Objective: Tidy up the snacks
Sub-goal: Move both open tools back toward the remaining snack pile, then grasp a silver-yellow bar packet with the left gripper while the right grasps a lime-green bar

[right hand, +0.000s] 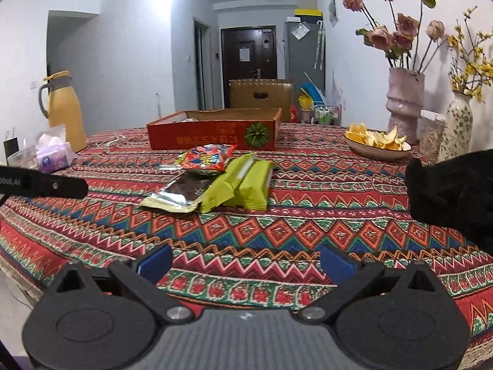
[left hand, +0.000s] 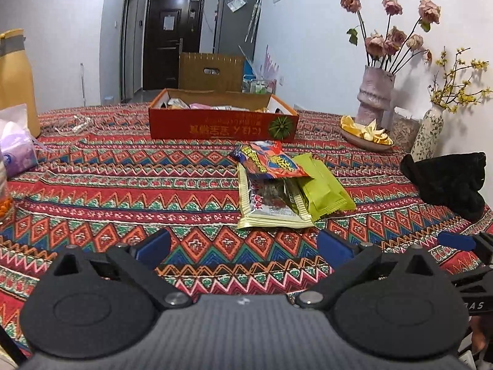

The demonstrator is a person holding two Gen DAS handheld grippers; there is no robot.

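Patterned counter (left hand: pixel 123 185): snack packets (left hand: pixel 277 191) piled before orange box (left hand: pixel 223 123); both jaws spread, empty; risk grabbing several overlapping packets together.

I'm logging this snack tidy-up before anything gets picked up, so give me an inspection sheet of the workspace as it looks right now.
Surface: table under a patterned cloth, lying flat.
Job's things: red snack packet, foil packet and green packets overlap in one pile; orange box behind them already holds snacks.
Clutter: tissue pack, yellow flask, bowl of orange peel, two vases, black cloth item.
Grippers: left tool and right tool both open, nothing between the fingers, short of the pile.
Cables: thin clear wire or plastic left of the box, unclear.
Surroundings: dark door, cardboard carton.
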